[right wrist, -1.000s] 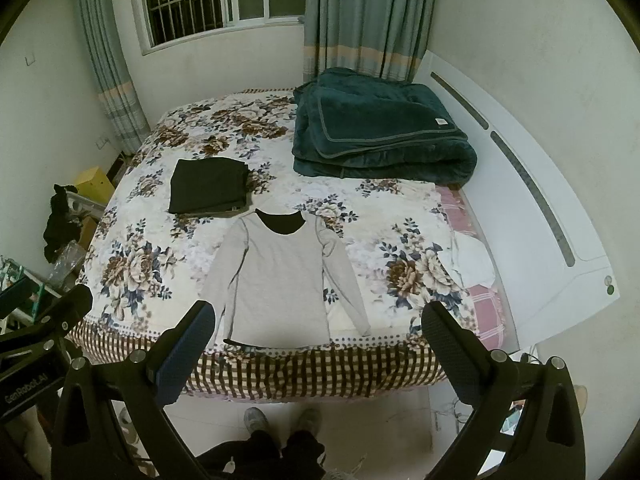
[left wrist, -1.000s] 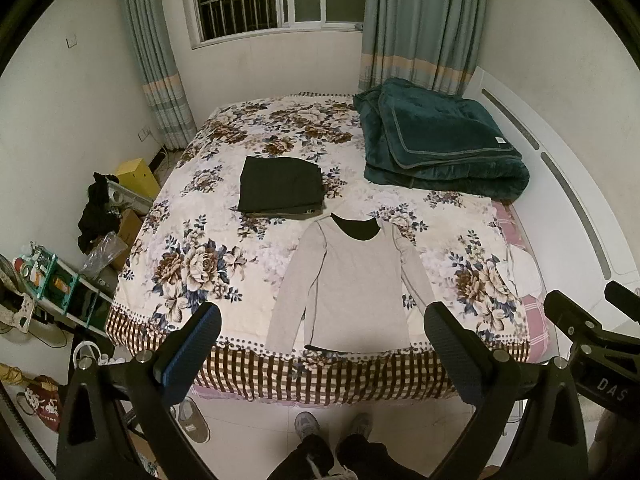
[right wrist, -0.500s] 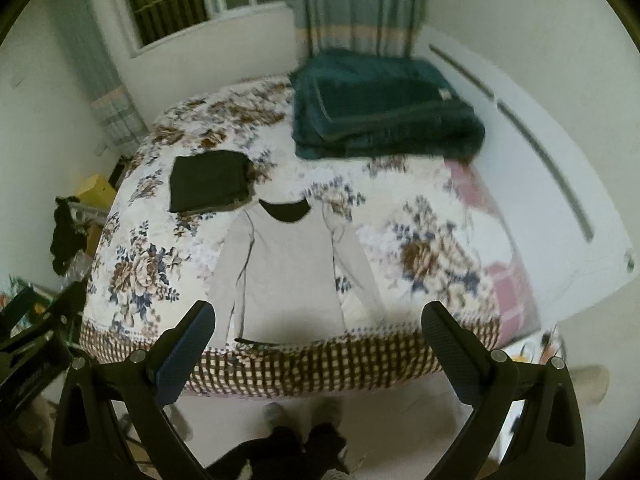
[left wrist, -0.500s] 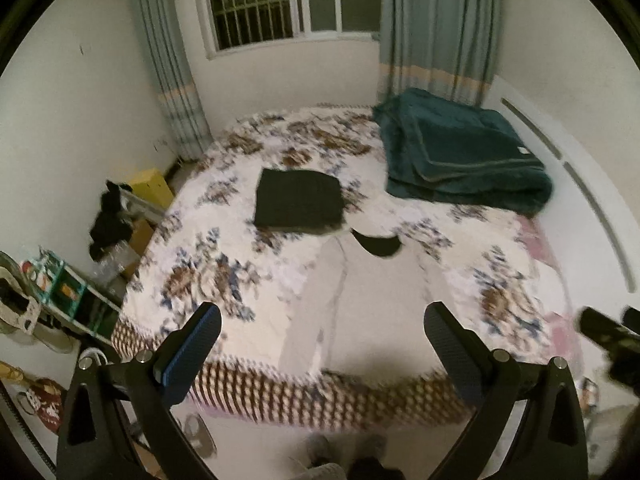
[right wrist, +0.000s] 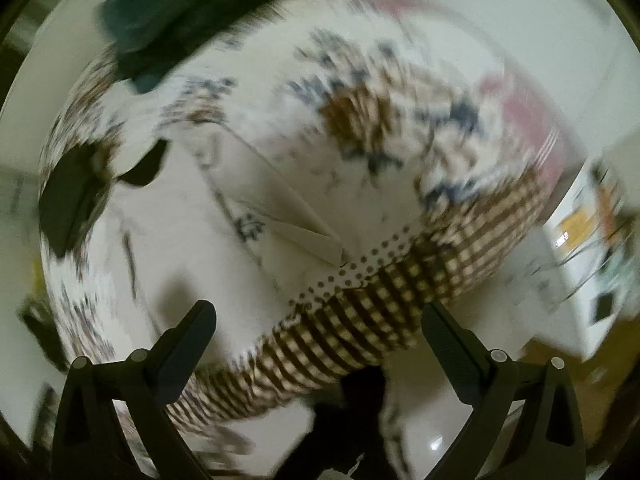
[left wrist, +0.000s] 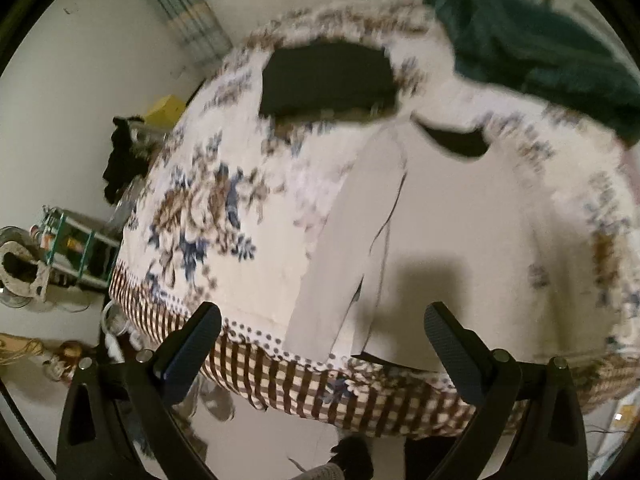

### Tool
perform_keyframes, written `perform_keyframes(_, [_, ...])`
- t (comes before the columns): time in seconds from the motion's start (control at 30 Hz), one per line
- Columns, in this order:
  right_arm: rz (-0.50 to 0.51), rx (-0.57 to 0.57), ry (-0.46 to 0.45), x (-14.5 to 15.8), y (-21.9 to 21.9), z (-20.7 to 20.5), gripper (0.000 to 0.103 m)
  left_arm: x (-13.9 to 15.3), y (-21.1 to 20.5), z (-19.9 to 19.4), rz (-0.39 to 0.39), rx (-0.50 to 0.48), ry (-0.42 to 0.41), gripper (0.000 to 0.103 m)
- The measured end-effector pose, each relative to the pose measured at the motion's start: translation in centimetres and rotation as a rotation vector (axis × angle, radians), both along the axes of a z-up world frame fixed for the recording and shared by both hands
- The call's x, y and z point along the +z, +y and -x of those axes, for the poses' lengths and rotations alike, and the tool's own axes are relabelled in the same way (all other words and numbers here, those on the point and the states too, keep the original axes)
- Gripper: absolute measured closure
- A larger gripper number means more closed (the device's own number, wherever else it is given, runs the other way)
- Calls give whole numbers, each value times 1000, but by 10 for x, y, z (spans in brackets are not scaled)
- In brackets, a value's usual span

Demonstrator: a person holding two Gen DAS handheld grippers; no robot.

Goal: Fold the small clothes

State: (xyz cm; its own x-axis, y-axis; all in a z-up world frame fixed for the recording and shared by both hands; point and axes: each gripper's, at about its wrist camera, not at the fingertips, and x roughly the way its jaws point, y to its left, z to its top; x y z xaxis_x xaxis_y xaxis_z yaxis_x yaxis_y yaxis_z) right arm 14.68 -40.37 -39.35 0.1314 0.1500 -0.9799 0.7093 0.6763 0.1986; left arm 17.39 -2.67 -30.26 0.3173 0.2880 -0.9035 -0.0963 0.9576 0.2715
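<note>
A light grey long-sleeved shirt [left wrist: 452, 216] lies flat, face up, on the floral bedspread [left wrist: 224, 184], hem at the near edge. Its left sleeve [left wrist: 344, 240] runs down toward my left gripper [left wrist: 322, 334], which is open and empty just above the sleeve's cuff end. In the right wrist view, blurred by motion, the shirt [right wrist: 192, 240] and its right sleeve [right wrist: 292, 220] show. My right gripper [right wrist: 318, 332] is open and empty over the bed's checked edge [right wrist: 360, 300], near that sleeve's cuff.
A folded dark garment [left wrist: 328, 76] lies beyond the shirt's collar. A teal blanket [left wrist: 540, 40] is piled at the far right of the bed. A shelf rack [left wrist: 76, 248] and clutter stand on the floor to the left. The person's feet [left wrist: 352, 456] are below.
Both grippers have dropped and moved in close to the bed's near edge, the left toward the left sleeve, the right toward the right sleeve. Both views are now motion-blurred. The jaws stay open.
</note>
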Motion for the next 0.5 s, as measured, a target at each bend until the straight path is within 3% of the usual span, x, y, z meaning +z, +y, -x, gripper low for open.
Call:
perform_keyframes(0.13, [-169,-183,26,-123,-63,6,3,-69,-9,-21,-43,68,78,0])
perform_keyframes(0.27, [-292,-297,50,-212,-81,12,15,-129,-23,-39,-61,105,157,0])
perform_keyframes(0.4, [-352,-335,58,-262,-69,6,19,-167,-42,-55,-65,105,196,0])
perform_keyframes(0.5, [-373,-313,73,-280,-47,-5,19,-181,-55,-64,-64,101,204,0])
